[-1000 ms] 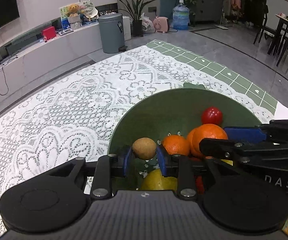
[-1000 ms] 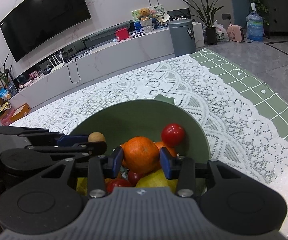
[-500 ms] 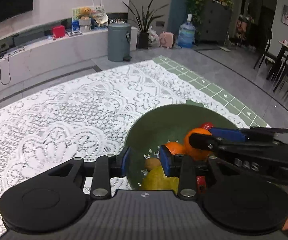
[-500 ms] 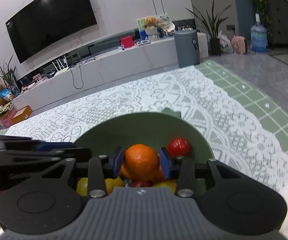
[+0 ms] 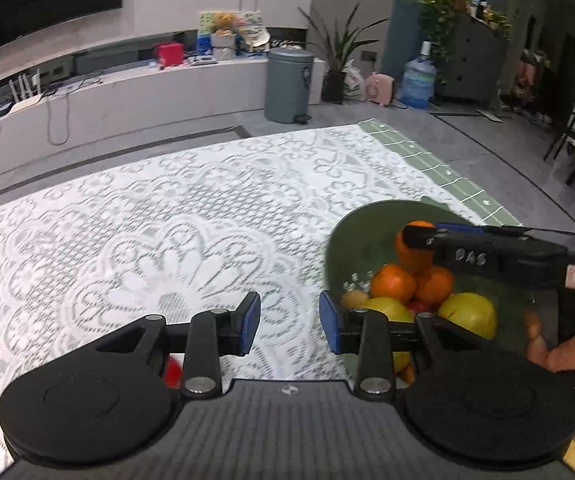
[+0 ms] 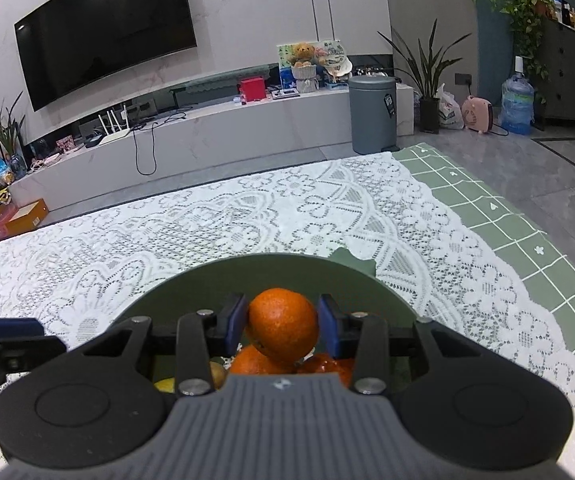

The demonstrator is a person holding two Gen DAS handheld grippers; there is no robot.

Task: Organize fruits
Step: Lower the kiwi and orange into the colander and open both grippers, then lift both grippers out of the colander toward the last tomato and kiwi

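Note:
A green bowl (image 5: 367, 224) on the lace tablecloth holds oranges (image 5: 393, 286), yellow fruits (image 5: 469, 314) and a small brown fruit (image 5: 353, 299). My left gripper (image 5: 289, 323) is open and empty over the cloth, left of the bowl. My right gripper (image 6: 283, 322) is shut on an orange (image 6: 283, 322) and holds it over the bowl (image 6: 271, 272), above other oranges (image 6: 253, 362). The right gripper also shows in the left wrist view (image 5: 423, 236), reaching over the bowl with the orange (image 5: 405, 250).
The white lace tablecloth (image 5: 159, 240) covers a green checked mat (image 6: 499, 220). A red fruit (image 5: 172, 368) peeks out under the left gripper's body. A person's hand (image 5: 563, 354) holds the right gripper. A grey bin (image 6: 373, 114) stands beyond the table.
My left gripper let the brown fruit drop into the bowl, then moved back and left, open. My right gripper rose a little, still holding the orange.

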